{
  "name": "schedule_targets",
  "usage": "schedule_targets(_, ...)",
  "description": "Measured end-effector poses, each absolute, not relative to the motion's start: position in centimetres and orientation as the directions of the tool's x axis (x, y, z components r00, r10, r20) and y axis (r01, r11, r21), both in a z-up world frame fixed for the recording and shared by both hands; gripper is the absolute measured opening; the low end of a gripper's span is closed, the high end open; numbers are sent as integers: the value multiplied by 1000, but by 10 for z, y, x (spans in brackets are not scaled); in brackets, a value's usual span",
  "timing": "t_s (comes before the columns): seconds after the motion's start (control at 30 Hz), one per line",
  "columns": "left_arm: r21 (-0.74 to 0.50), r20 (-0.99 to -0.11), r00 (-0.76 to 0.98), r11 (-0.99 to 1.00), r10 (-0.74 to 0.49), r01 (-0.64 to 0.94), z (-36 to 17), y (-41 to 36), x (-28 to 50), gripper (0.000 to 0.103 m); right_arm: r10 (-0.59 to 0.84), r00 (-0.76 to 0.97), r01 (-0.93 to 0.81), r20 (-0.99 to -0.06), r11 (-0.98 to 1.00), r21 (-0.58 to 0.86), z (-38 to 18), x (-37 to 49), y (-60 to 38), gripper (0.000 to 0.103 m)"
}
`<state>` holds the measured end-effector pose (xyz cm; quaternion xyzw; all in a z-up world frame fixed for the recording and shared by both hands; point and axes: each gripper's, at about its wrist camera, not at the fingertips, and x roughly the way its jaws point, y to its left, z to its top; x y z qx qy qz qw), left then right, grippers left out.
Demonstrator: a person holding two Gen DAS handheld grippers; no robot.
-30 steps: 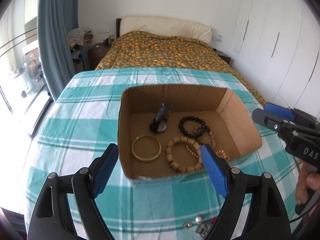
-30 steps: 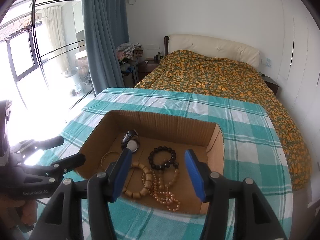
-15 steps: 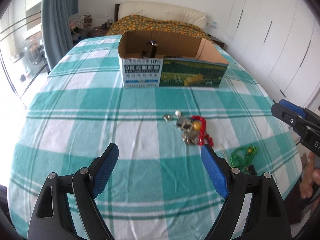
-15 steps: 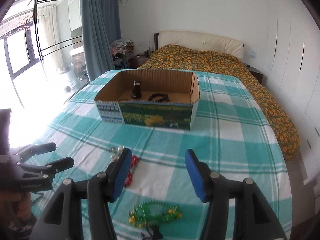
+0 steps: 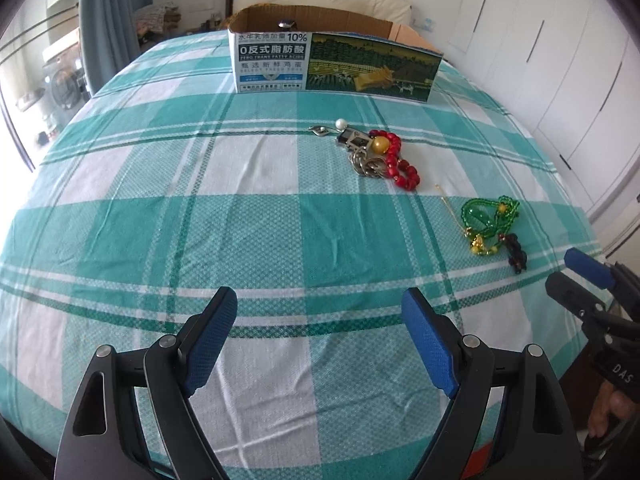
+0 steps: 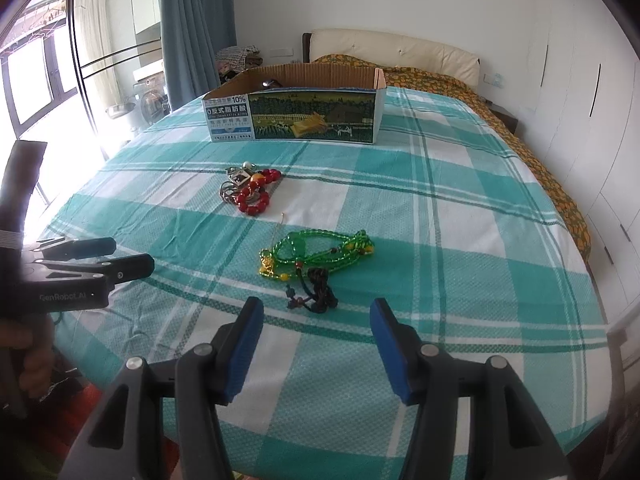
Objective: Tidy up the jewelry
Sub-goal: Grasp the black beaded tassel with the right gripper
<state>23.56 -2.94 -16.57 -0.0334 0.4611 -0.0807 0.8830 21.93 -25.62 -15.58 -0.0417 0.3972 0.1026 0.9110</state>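
Note:
A cardboard box stands at the far side of the table; a dark item shows over its rim. A red bead bracelet lies mid-table against a silver metal piece with rings. A green bead necklace with a dark cord tassel lies nearer. My left gripper is open and empty near the front edge. My right gripper is open and empty, just short of the tassel.
The table carries a teal and white checked cloth. A bed with an orange patterned cover stands behind it. White wardrobes line the right wall. A blue curtain and windows are at the left.
Both grippers pulled back from above the box to the table's near edge and dropped lower. The loose jewelry on the cloth has come into view. Both stay open.

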Motion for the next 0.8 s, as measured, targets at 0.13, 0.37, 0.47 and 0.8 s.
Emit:
schedule_targets(0.13,-121,-806,566,985,-171,125,-172,-33,234,86,152,659,-211,-736,977,12,-169,225,-257,56)
schedule_targets(0.37,-101,-805,571,986,-159,133,-176,-35,234,90,156,657,-219,-738,976,12,-179,237,-256,56)
schedule_targets(0.47,-89,-806,572,986,-153,139,-178,-38,234,92,153,649,-228,-745,974,2,-183,243,-253,56)
schedule_targets(0.8,-63,-808,573,987,-138,149,-180,-43,236,94,153,655,-263,-740,964,-34,-187,252,-246,52)
